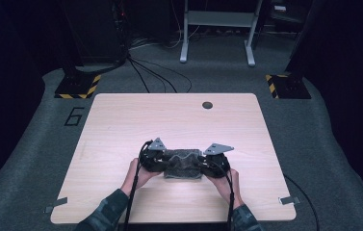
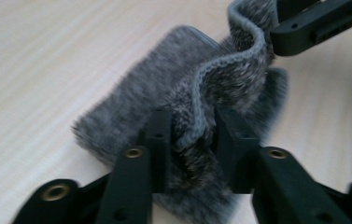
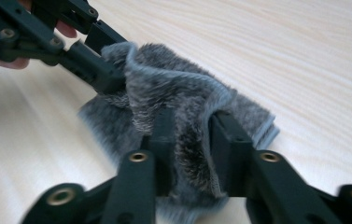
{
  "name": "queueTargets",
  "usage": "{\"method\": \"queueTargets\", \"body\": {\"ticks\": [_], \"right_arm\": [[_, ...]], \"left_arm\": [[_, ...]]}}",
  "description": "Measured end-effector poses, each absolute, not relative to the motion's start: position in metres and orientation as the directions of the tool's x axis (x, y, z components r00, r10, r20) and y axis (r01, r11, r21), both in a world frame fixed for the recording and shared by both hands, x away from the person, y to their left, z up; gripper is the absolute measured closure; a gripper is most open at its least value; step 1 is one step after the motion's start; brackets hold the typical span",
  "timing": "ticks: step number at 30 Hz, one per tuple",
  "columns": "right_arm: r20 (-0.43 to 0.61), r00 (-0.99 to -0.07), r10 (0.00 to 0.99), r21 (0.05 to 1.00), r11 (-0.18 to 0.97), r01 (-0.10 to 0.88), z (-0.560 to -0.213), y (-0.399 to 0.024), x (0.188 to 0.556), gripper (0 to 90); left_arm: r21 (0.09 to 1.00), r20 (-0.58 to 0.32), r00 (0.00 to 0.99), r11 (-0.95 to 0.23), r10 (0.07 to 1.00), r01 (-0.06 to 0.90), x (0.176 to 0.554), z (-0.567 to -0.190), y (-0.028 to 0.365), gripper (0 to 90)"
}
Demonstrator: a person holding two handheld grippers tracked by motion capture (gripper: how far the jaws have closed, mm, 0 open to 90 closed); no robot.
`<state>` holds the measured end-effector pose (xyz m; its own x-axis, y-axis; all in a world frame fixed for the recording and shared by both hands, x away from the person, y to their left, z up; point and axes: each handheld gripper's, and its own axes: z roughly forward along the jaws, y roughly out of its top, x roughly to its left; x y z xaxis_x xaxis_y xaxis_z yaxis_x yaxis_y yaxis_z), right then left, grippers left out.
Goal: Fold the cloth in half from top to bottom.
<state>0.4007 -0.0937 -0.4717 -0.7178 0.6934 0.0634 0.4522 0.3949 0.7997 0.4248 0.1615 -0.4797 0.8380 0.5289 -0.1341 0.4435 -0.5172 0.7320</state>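
Two grippers were mine: my left gripper and right gripper each stood loosely apart around an edge of the grey towel. It lay folded on the table, between them.

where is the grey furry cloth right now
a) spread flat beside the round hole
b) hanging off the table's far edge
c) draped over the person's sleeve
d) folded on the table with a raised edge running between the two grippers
d: the grey furry cloth lies folded on the table, and its raised hemmed edge runs from between the jaws of the left gripper across to the right gripper.
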Motion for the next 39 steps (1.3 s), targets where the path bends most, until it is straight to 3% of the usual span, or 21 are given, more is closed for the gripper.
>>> {"method": "queueTargets", "body": {"ticks": [7,12,16,20,25,27,30,39], "right_arm": [[0.087,-0.714,0.694,0.813,0.365,0.454,-0.462,-0.113,0.386,51.9],[0.104,-0.688,0.718,0.812,0.338,0.476,-0.46,-0.114,0.394,45.2],[0.116,-0.655,0.746,0.798,0.323,0.509,-0.461,-0.104,0.416,38.9],[0.124,-0.638,0.76,0.794,0.309,0.523,-0.46,-0.103,0.433,37.7],[0.133,-0.612,0.779,0.764,0.314,0.564,-0.467,-0.108,0.437,36.7],[0.073,-0.617,0.784,0.721,0.386,0.575,-0.484,-0.1,0.435,35.9],[0.068,-0.619,0.782,0.7,0.405,0.589,-0.496,-0.093,0.43,35.4],[0.073,-0.636,0.768,0.715,0.404,0.571,-0.492,-0.105,0.401,37.9]], "left_arm": [[0.75,-0.133,0.841,-0.501,0.525,0.431,0.397,-0.466,0.175,37.3],[0.781,-0.136,0.814,-0.445,0.565,0.439,0.4,-0.454,0.185,32.1],[0.765,-0.069,0.721,-0.427,0.689,0.482,0.428,-0.458,0.184,30.2],[0.717,-0.089,0.696,-0.439,0.713,0.541,0.445,-0.477,0.178,29.5],[0.696,-0.049,0.713,-0.488,0.7,0.527,0.441,-0.486,0.169,29.0],[0.685,-0.017,0.735,-0.527,0.678,0.502,0.433,-0.489,0.162,28.5],[0.666,0.01,0.752,-0.566,0.659,0.487,0.424,-0.492,0.157,25.9],[0.647,0.029,0.777,-0.605,0.628,0.465,0.405,-0.498,0.155,20.1]]}}
